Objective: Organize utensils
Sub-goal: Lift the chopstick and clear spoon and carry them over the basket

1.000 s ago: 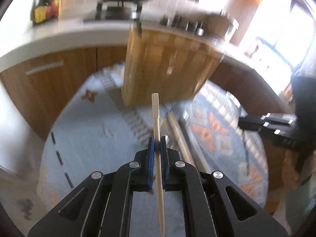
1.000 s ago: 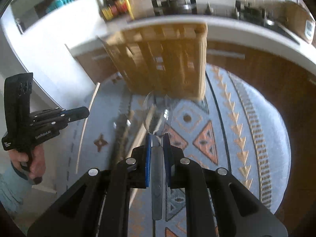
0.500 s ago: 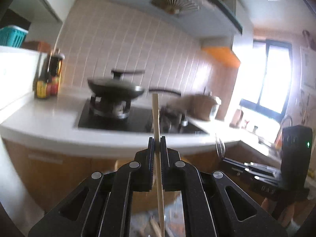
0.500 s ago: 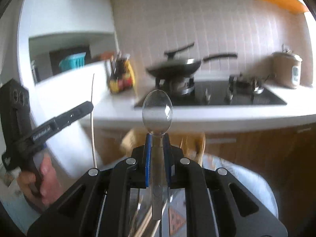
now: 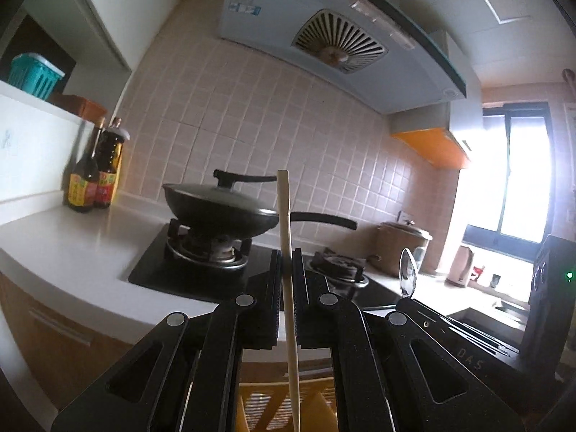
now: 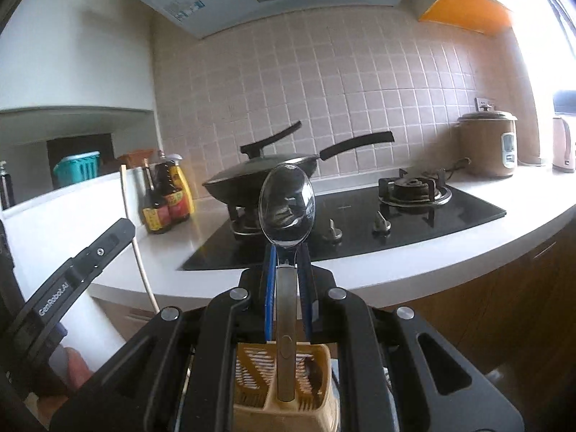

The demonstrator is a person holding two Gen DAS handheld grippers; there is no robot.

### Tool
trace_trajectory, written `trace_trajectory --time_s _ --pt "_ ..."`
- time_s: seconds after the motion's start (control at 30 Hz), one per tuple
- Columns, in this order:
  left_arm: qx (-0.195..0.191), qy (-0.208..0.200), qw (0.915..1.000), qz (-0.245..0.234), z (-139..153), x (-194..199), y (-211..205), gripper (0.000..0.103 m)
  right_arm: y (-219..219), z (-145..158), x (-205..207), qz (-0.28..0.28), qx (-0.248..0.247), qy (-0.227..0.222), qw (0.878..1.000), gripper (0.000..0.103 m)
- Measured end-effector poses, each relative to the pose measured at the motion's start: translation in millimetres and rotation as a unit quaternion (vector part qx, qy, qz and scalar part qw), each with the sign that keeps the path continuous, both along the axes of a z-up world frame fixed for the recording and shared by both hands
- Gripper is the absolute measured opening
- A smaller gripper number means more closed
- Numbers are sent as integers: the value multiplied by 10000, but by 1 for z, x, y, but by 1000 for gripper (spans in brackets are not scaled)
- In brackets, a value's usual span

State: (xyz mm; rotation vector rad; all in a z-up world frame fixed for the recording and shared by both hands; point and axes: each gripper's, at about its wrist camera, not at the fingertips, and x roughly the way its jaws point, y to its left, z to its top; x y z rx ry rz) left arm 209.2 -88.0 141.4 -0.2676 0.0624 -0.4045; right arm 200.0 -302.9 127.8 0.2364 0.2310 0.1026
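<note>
I am standing in a home kitchen. Ahead of me a white countertop (image 6: 414,273) curves around a black glass gas hob (image 6: 360,223), and a dark wok (image 5: 219,208) with its lid on sits on the left burner. A range hood (image 5: 324,46) hangs overhead against a wall of small pink tiles (image 6: 360,108). Two sauce bottles (image 6: 165,198) stand together at the left of the hob, a brown rice cooker (image 6: 487,144) at the right with a pink kettle (image 5: 460,264) beyond it. Wooden cabinet fronts (image 6: 522,306) run under the counter, and daylight pours through a window (image 5: 514,180) at the far right.
</note>
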Motion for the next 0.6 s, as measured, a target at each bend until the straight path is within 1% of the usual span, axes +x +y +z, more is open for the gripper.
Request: trace_trajectory --time_s 0.13,0.2,0.27,0.37,0.43,0.53,0.6 --pt "122 -2 9998 159 -16 6 -6 3 5 -19 8 -3 -52 45 10000 10" --pt "156 22 9996 220 -24 8 -8 4 9 -26 8 -82 -211 -55 9997 10" --pt "227 74 9994 265 -33 12 -10 4 16 -34 7 -104 -474 -139 9987 10" --pt "290 154 9992 220 -43 14 -12 4 21 -41 4 -35 -601 -146 9981 10" --pt "307 175 9991 231 -46 13 -11 4 21 -44 1 18 -603 -132 9981 10" --pt "259 256 9993 113 -48 9 -6 5 20 -45 -6 68 -569 -116 9983 11" --pt "295 262 9992 68 -47 5 -3 5 20 -44 -12 87 -598 -103 9981 11"
